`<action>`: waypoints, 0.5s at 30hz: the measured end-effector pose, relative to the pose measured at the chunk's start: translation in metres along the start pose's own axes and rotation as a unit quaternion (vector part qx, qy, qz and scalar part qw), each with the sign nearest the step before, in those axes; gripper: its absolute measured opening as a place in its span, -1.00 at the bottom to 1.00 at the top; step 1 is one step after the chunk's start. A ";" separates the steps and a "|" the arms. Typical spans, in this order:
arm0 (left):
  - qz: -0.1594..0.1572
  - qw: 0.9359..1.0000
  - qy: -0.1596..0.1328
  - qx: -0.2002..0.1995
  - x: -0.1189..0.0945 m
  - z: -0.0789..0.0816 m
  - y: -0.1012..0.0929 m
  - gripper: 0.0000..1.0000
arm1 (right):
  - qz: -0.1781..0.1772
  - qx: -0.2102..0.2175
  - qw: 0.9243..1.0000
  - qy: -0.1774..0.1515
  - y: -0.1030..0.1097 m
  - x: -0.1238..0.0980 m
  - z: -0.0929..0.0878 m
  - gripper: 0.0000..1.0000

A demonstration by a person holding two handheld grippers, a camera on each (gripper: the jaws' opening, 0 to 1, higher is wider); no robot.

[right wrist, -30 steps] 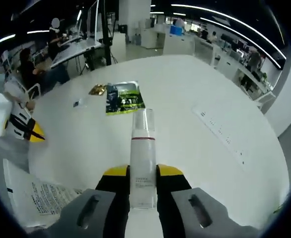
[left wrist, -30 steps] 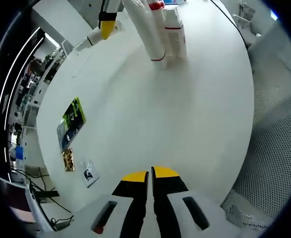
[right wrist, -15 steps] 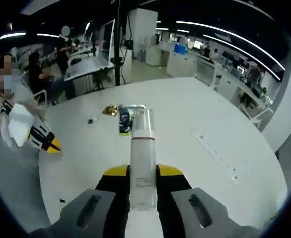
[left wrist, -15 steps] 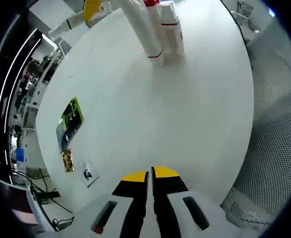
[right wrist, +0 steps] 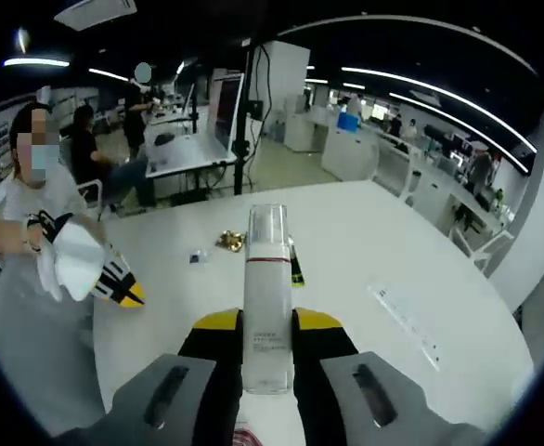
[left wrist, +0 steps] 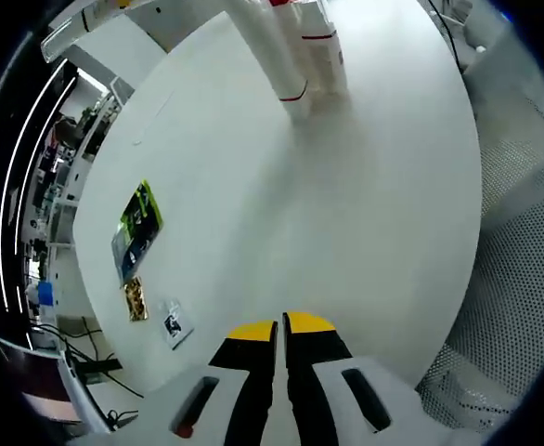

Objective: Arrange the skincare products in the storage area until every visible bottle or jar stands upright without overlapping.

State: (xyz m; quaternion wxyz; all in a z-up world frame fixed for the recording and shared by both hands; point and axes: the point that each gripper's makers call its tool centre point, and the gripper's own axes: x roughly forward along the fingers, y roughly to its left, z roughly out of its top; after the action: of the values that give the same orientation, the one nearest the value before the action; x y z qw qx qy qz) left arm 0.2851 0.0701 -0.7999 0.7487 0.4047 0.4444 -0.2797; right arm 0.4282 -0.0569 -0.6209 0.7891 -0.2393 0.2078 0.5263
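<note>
While the right gripper (right wrist: 267, 325) is clamped on a tall clear bottle (right wrist: 267, 297), the bottle stands straight up between the two yellow-tipped jaws, with a thin red ring below its see-through cap. In the right gripper view the white tabletop (right wrist: 365, 242) lies beyond the bottle, and a small gold packet (right wrist: 230, 242) and a tiny card (right wrist: 198, 256) lie on it at the far side, just left of the bottle. A green packet (right wrist: 295, 265) peeks out from behind the bottle on the right. The left gripper (right wrist: 128, 295) shows at the left of that view, held in a person's hand (right wrist: 68, 255), and its yellow and black tips point at the tabletop. In the left gripper view the left gripper (left wrist: 280, 327) has its two jaws pressed together with nothing between them. It is above the near edge of the white tabletop (left wrist: 346, 214). At the far end a group of white bottles (left wrist: 295, 51) stands close together, each with a thin red ring. At the left side the green packet (left wrist: 137, 228), the gold packet (left wrist: 136, 299) and the tiny card (left wrist: 174, 323) lie in a row, well apart from the bottles. A grey dotted floor (left wrist: 509, 279) shows to the right of the tabletop.
</note>
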 end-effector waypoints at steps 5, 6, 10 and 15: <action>-0.002 1.000 0.010 0.004 0.001 -0.003 -0.003 -1.00 | 0.006 -0.008 1.000 -0.007 0.013 -0.006 0.007 -0.61; -0.002 1.000 0.010 0.004 0.001 -0.003 -0.003 -1.00 | 0.007 -0.007 1.000 -0.009 0.014 -0.007 0.007 -0.61; -0.003 1.000 0.010 0.004 0.001 -0.003 -0.003 -1.00 | 0.013 -0.009 1.000 -0.016 0.023 -0.010 0.011 -0.61; 0.000 1.000 0.012 0.005 0.001 -0.005 -0.002 -0.99 | 0.023 -0.011 0.999 -0.023 0.038 -0.014 0.015 -0.61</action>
State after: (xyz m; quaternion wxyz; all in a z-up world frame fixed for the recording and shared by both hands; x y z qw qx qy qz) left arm 0.2821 0.0729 -0.8031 0.7413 0.4114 0.4522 -0.2769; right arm 0.3885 -0.0455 -0.6071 0.7785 -0.2312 0.1891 0.5520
